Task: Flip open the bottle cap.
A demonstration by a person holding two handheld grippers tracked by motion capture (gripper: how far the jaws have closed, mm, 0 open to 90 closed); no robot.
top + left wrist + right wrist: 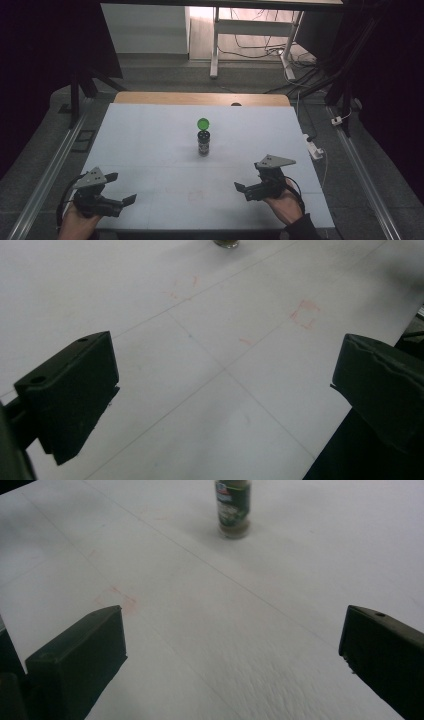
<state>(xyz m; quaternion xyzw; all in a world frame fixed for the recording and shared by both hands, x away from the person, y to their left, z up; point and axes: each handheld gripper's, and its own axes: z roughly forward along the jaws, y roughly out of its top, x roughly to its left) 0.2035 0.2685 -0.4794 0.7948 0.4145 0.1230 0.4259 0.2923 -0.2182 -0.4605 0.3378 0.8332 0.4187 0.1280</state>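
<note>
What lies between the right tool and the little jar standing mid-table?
Nothing: the right gripper view shows bare white table from the open right tool up to the jar. The high view agrees, with the green cap lying beyond the jar.

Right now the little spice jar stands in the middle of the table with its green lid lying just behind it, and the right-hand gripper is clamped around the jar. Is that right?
Not quite. The spice jar does stand mid-table with the green lid just behind it, but the right gripper is not clamped on it: in the high view it sits near the table's front edge, jaws open and empty, well apart from the jar.
</note>
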